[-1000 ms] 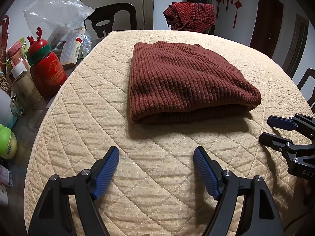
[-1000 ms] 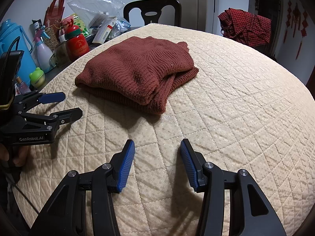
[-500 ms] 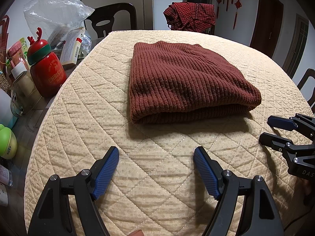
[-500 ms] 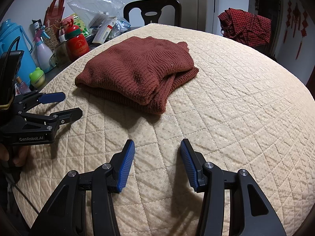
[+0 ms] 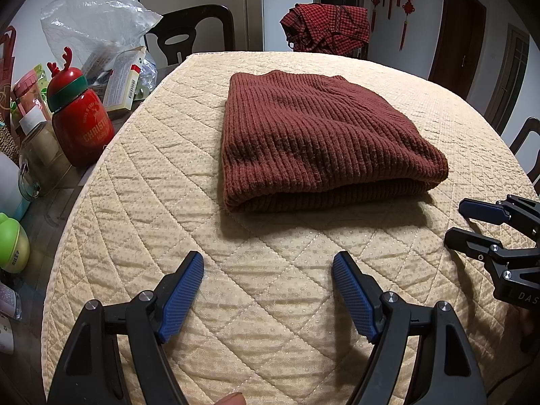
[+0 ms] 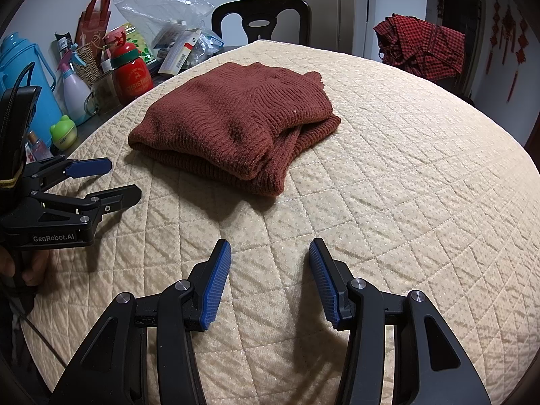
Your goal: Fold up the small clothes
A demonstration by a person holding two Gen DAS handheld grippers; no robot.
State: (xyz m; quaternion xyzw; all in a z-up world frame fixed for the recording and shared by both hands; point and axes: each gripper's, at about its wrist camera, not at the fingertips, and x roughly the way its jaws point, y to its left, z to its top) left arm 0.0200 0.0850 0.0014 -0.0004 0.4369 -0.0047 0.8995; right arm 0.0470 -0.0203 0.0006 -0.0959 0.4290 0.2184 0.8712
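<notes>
Both the left gripper (image 5: 268, 287) and right gripper (image 6: 270, 280) hover with jaws apart, empty, near the folded sweater (image 5: 314, 138). The left one's body reads "GenRobot.AI". Left of the sweater, a red bottle (image 5: 81, 121) reads "CHRISTMAS".

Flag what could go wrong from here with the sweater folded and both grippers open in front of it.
1. The brown knit sweater shows loose inner layers at its right corner; a nudge there could undo the fold.
2. The left gripper sits near the table's cluttered side; swinging left could tip the red Christmas bottle.
3. The right gripper could snag the quilted table cover.
</notes>
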